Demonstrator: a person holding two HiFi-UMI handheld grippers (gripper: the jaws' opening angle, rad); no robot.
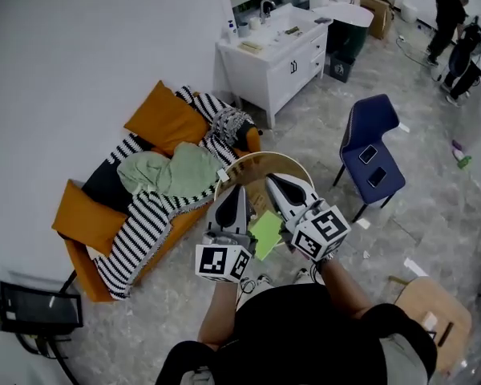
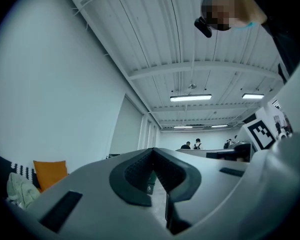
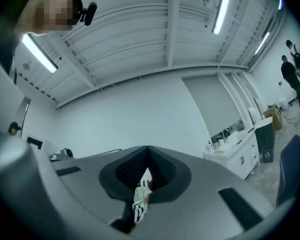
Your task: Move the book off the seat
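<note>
A green book [image 1: 266, 236] lies on a round wooden seat [image 1: 260, 161] right in front of the person. In the head view both grippers are held high above it, close to the camera, and hide part of the book and seat. My left gripper [image 1: 240, 188] has its jaws together with nothing in them; its tips [image 2: 153, 150] meet in the left gripper view, pointing across the room. My right gripper [image 1: 271, 179] is shut and empty as well; its tips [image 3: 148, 148] touch, and a strip of striped blanket shows through the gap below them.
An orange sofa [image 1: 84, 219] with a striped blanket and a green cloth stands at left. A blue chair [image 1: 373, 155] carries two phones at right. A white sink cabinet [image 1: 280, 54] is at the back. A wooden chair [image 1: 437, 311] stands at lower right. People [image 1: 457, 34] stand far off.
</note>
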